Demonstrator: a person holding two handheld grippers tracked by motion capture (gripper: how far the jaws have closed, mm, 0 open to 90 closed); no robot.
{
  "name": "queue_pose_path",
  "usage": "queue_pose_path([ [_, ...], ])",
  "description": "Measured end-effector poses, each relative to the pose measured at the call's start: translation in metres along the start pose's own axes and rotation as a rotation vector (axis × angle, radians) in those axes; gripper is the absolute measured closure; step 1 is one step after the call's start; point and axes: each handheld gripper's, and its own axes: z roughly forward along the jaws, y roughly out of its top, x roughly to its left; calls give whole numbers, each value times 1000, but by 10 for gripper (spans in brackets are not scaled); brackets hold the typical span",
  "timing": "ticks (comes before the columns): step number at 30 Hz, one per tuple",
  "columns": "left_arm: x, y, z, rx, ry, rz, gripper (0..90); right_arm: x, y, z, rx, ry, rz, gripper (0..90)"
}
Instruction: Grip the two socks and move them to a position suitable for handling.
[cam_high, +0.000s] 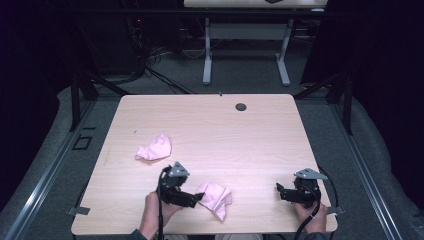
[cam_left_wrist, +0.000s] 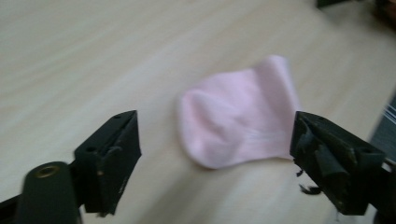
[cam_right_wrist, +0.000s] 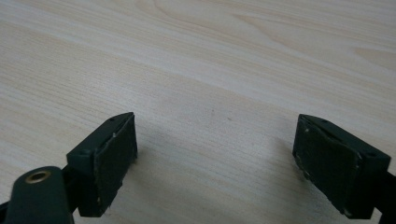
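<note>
One pink sock (cam_high: 216, 198) lies loose near the table's (cam_high: 260, 140) front edge, just ahead of the wide-open, empty left tongs (cam_high: 199, 197), its mate (cam_high: 155, 148) sits unpaired toward the left edge, and the right tongs (cam_high: 280, 191) gape empty by the front right corner.

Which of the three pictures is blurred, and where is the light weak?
Left gripper view: motion blur softens the pink sock and the table. Right gripper view: sharp wood grain, with soft shadows under the open right gripper. High view: evenly lit tabletop, dark surroundings, slightly grainy.
</note>
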Motion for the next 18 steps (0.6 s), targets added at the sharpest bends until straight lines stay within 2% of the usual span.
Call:
queue_pose_path([
  [2,21,4,-7,-8,26,-27,134,-1,0,0,2,4,4,130],
  [6,59,9,-16,-25,119,-96,56,-1,0,0,4,5,3,130],
  [7,59,9,-16,-25,119,-96,46,-1,0,0,4,5,3,130],
  [8,80,12,-19,-24,155,-131,30,-1,0,0,3,5,3,130],
  [10,97,14,-19,-11,196,-147,20,-1,0,0,2,4,4,130],
  [12,111,14,-17,-11,217,-193,2,-1,0,0,2,4,4,130],
  [13,118,14,-16,3,234,-197,3,-1,0,0,2,4,4,130],
  [17,142,15,-8,8,267,-261,3,-1,0,0,2,4,4,130],
  [18,145,16,-6,13,283,-262,13,-1,0,0,3,4,4,130],
])
